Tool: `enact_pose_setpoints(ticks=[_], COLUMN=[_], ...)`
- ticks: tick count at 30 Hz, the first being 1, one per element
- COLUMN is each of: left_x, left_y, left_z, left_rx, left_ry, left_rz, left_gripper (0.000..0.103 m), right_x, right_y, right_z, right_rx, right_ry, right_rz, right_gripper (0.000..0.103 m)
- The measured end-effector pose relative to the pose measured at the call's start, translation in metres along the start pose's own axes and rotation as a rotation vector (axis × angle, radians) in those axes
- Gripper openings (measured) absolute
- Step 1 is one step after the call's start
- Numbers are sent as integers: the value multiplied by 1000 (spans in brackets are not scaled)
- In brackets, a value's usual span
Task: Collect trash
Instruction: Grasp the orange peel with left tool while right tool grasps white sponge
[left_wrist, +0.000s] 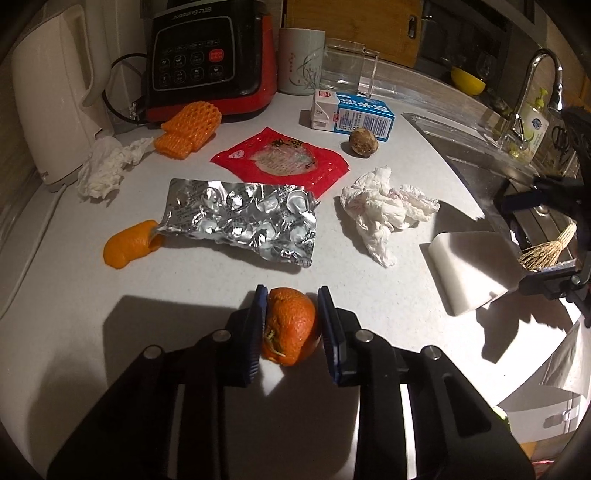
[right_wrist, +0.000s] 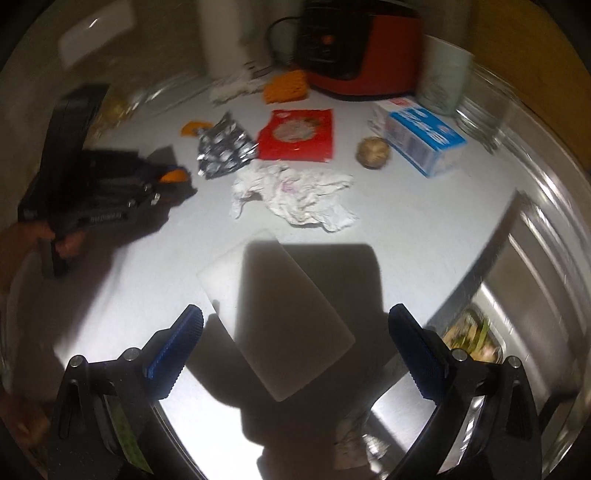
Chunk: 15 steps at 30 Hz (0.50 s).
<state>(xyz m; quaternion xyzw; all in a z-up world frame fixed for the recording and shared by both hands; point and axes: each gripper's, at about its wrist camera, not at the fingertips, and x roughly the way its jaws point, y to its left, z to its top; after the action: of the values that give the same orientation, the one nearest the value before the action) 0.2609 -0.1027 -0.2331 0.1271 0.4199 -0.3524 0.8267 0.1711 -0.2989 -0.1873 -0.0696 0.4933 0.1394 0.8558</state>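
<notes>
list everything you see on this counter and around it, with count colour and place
orange peel piece: 1, orange, between the left gripper's pads
curled orange peel: 1, orange, left of the foil
crumpled foil blister sheet: 1, silver, centre
red plastic wrapper: 1, red, behind the foil
crumpled tissues: 2, white, right of centre and by the kettle
foam fruit net: 1, orange, before the appliance
milk carton: 1, blue-white, lying at the back
round brown nut-like thing: 1, by the carton
white flat board: 1, near the sink
kettle: 1, cream, far left
red-black appliance: 1, back
ceramic cup: 1, pale, back
glass jug: 1, clear, back
sink: 1, steel, right
left gripper: black, blue pads, around the peel
right gripper: open over the board
</notes>
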Motion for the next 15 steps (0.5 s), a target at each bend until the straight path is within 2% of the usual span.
enact_pose_setpoints(ticks=[6,9,11,12,14,15], left_x=[-5,-13,-19,-23,-32,-36], left_y=[-8,-12,-15,-17,-21,-23], left_z=[-5,-8,-10,-11,-15,-16], left_rx=[-11,-29,-39,-41,-50,-55], left_ry=[4,-1,-7,-12,-22,-25], left_rz=[0,6,13,20,30,32], left_gripper=[25,25,25,25,25,25], right_x=[20,33,41,41,40,39], right_y=[10,13,12,11,9,8], right_z=[13,15,16,16,17,18], right_rx=[-219,-294,-313,-313,-315,-306], right_ry=[104,147,174,166,158,160], right_rz=[71,80,115,121,125,135], right_gripper=[99,85,76,74,62,62])
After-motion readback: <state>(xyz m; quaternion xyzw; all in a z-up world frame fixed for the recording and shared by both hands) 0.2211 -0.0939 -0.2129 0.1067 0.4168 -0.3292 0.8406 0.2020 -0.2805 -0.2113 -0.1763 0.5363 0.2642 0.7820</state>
